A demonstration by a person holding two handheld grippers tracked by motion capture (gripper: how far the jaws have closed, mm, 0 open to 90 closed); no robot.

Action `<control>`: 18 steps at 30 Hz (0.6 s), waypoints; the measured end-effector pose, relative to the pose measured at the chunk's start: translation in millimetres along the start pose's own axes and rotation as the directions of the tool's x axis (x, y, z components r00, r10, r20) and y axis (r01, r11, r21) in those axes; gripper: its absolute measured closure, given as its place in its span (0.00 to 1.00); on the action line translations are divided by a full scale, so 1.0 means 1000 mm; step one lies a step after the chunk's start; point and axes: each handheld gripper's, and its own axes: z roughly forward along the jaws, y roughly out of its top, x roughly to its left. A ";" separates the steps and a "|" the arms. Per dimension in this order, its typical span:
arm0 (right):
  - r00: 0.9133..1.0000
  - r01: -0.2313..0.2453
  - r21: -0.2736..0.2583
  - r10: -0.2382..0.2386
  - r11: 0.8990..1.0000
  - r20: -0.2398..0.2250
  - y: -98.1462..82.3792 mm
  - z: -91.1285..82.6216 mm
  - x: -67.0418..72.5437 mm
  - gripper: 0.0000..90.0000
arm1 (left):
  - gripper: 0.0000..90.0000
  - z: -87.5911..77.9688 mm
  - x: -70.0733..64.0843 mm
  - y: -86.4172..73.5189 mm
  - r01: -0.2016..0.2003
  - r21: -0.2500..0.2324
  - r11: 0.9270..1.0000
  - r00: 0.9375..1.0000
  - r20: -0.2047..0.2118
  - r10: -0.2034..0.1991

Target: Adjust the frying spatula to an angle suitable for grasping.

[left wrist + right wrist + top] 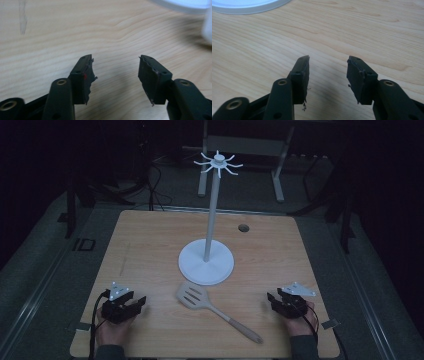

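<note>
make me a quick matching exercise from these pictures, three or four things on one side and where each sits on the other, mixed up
Things:
1. spatula
2. white stand
3. left gripper
4. right gripper

Places:
A. middle of the table, upright on a round base
B. near right corner, jaws open
C. flat on the wood, between the two grippers
D. near left corner, jaws open

Pairs: 1-C, 2-A, 3-D, 4-B

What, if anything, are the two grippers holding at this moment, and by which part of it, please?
Nothing is held. The left gripper and the right gripper both stand open over bare table, apart from the spatula lying between them.
</note>
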 end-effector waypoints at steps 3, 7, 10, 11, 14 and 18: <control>1.000 0.011 -0.029 -0.012 1.000 -0.028 0.001 -0.008 0.006 0.64 | 0.53 -0.005 -0.003 0.000 -0.035 -0.039 0.999 0.999 -0.010 0.035; 0.997 0.015 -0.055 -0.019 0.998 -0.081 0.000 -0.016 0.012 0.71 | 0.55 -0.007 -0.003 0.000 -0.035 -0.046 0.998 0.999 0.005 0.035; 0.993 0.016 -0.051 -0.022 0.999 -0.117 -0.002 -0.019 0.016 0.78 | 0.54 -0.004 -0.004 -0.001 -0.043 -0.015 0.999 0.999 0.012 0.043; 0.991 0.017 -0.051 -0.023 0.999 -0.132 -0.002 -0.020 0.018 0.83 | 0.54 -0.004 -0.004 -0.001 -0.043 -0.015 0.999 0.999 0.012 0.043; 0.986 0.035 -0.059 -0.044 0.998 -0.160 -0.003 -0.025 0.025 0.95 | 0.55 -0.004 -0.006 0.000 -0.065 -0.015 0.998 0.998 0.007 0.065; 0.981 0.058 -0.076 -0.071 0.995 -0.183 -0.002 -0.033 0.039 1.00 | 0.55 -0.005 -0.006 -0.001 -0.063 -0.024 0.998 0.998 0.004 0.063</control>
